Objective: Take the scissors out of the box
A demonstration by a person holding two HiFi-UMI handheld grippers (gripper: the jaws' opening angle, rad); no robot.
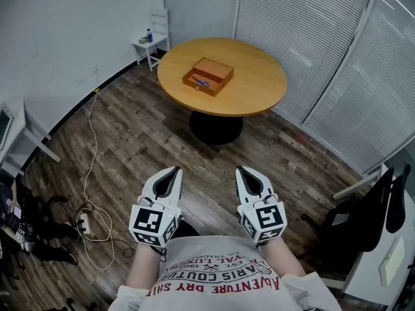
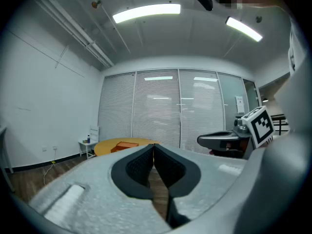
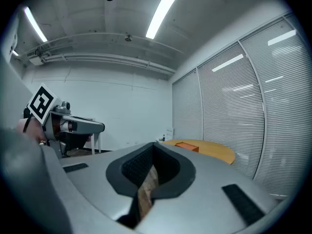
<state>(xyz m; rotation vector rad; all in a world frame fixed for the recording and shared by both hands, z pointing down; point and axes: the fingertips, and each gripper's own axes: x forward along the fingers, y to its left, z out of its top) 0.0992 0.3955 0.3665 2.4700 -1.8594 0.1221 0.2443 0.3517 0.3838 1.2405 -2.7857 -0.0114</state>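
l gripper (image 1: 174, 171) + r gripper (image 1: 242, 171): jaws closed, nothing held. scissors (image 1: 200, 81) in box (image 1: 207, 91) at 12 o'clock, well apart; prob light, stiff, slippery. pinch at handles.

Left gripper (image 1: 175, 171) and right gripper (image 1: 241, 170) point level, jaws together, empty.

One round table (image 1: 259, 83), one box (image 1: 209, 76), one pair of scissors (image 1: 201, 81), one side table (image 1: 150, 44), one bottle (image 1: 150, 35), one office chair (image 1: 363, 219); two grippers, left gripper (image 1: 175, 171) and right gripper (image 1: 241, 170).
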